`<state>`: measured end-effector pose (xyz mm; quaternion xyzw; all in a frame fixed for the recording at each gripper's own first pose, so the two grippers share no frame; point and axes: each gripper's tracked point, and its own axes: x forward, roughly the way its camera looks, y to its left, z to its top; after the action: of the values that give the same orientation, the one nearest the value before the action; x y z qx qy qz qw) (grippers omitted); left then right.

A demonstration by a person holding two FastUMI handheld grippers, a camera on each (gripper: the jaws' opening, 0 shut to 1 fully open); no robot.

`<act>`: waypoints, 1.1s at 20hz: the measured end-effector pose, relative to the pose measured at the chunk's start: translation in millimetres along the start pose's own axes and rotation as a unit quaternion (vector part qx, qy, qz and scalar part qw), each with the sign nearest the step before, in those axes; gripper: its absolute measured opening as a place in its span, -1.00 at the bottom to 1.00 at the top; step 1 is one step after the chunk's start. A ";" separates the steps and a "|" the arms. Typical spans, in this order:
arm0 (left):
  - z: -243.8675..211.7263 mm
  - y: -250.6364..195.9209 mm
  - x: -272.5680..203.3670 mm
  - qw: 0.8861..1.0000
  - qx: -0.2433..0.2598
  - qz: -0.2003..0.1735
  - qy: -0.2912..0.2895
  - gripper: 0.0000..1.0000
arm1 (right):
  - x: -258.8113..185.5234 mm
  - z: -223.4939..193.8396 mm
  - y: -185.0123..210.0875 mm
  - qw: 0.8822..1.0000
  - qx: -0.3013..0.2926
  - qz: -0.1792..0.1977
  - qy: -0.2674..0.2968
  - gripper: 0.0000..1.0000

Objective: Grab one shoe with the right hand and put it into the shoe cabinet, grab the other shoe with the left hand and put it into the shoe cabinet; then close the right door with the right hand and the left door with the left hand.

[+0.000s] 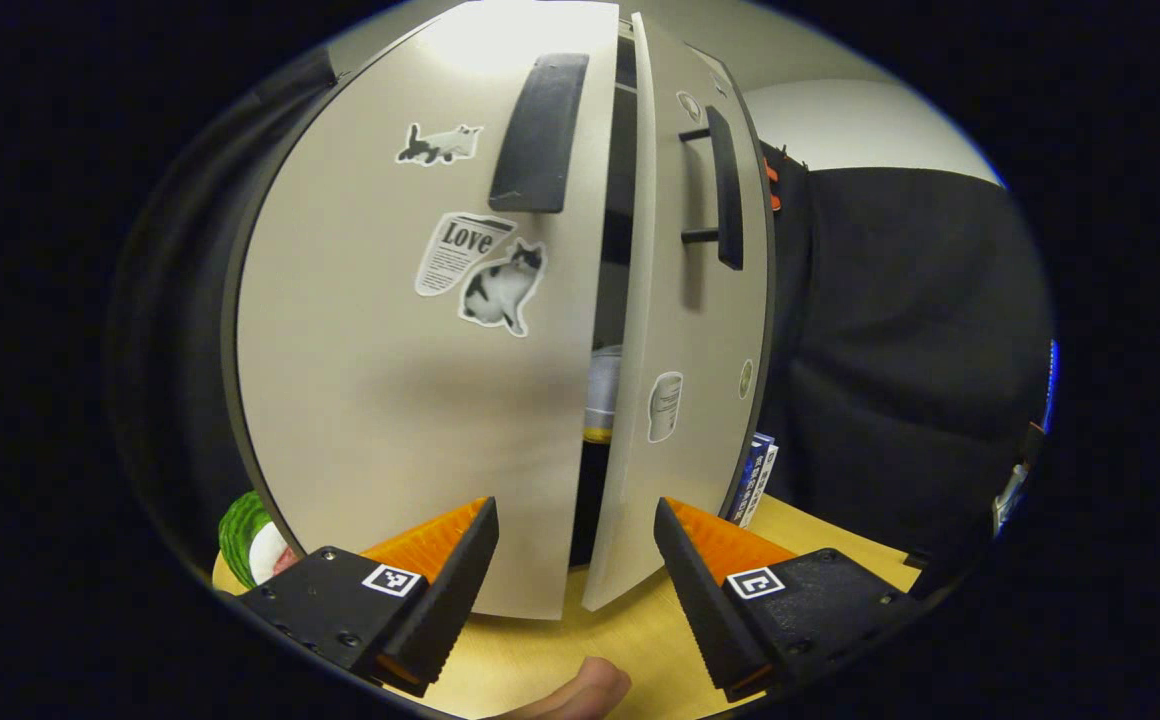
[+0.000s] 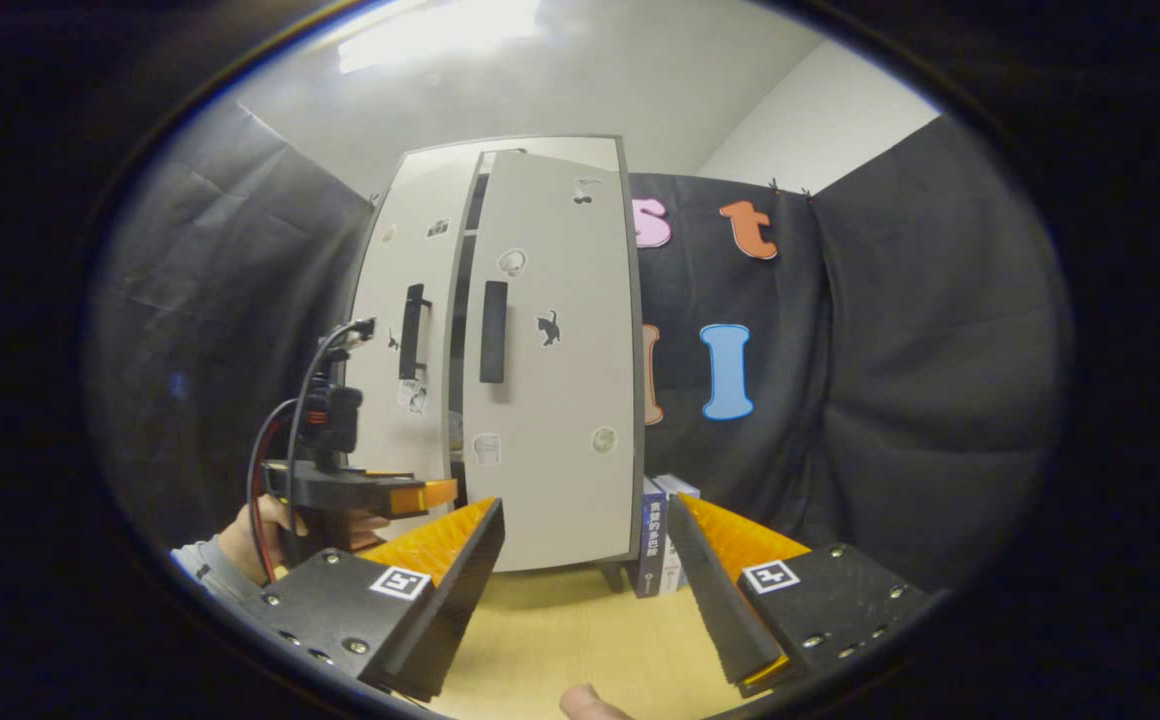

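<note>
Smooth matt shoe cabinet doors, matt wooden table, black cloth wall.

Through the narrow gap between the left door and the right door, the shoe cabinet's inside is mostly dark, with just a pale shape too hidden to identify. A green-and-white object behind the left door is half covered. The books beside the cabinet are partly blocked.

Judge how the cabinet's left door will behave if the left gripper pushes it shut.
The left door looks like a flat rigid panel, so it should swing rather than flex. Its smooth face may let the fingers slide. The tall cabinet probably won't tip.
</note>
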<state>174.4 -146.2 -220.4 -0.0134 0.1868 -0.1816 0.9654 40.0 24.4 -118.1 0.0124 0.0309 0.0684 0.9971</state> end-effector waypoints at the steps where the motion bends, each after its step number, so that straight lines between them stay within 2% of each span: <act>1: -1.1 -0.9 4.6 1.000 0.007 0.004 0.000 0.92 | -0.2 -1.2 -0.9 1.000 0.000 0.000 0.002 0.95; 3: -9.3 5.6 11.5 0.999 0.011 0.030 0.011 0.92 | -1.1 -3.3 -2.0 1.000 0.001 0.001 0.002 0.95; 4: -14.7 9.5 13.5 0.999 0.010 0.043 0.019 0.83 | -0.8 -3.8 -2.6 1.000 0.001 0.002 0.002 0.95; 5: -18.4 8.6 19.2 0.999 0.007 0.039 0.027 0.89 | -0.3 -5.8 -3.1 1.000 0.002 0.004 0.003 0.95; 6: -22.2 7.5 14.8 0.998 -0.002 0.045 0.041 0.84 | 0.2 -7.9 -4.0 1.000 0.005 0.004 0.004 0.95; 7: -18.6 7.3 13.0 0.998 0.002 0.049 0.028 0.96 | 1.1 -10.0 -3.9 1.000 0.007 0.006 0.005 0.95; 12: -18.9 6.7 23.8 0.998 0.007 0.060 0.023 0.96 | 5.9 -20.9 -4.2 1.000 0.019 0.005 0.017 0.95; 15: -23.9 9.2 30.9 0.999 -0.008 0.047 0.018 0.94 | 6.2 -22.3 -1.8 0.999 0.025 0.007 0.018 0.95; 16: -21.8 7.4 28.8 0.999 -0.004 0.047 0.011 1.00 | 6.4 -22.6 0.3 0.999 0.025 0.009 0.019 0.95; 17: -22.3 9.4 30.9 0.999 0.002 0.050 0.012 0.95 | 5.7 -23.2 1.2 0.999 0.025 0.010 0.020 0.95; 19: -20.8 11.6 25.8 0.998 0.005 0.057 0.014 0.94 | 6.5 -24.2 5.0 0.999 0.026 0.010 0.022 0.95; 22: -10.9 6.6 1.1 0.998 -0.003 0.053 -0.018 0.93 | 5.7 -24.8 11.2 0.999 0.021 0.014 0.022 0.95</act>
<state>173.7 -139.9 -231.5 -0.0092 0.1705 -0.1294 0.9768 42.5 36.8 -142.9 0.0327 0.0537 0.0816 0.9947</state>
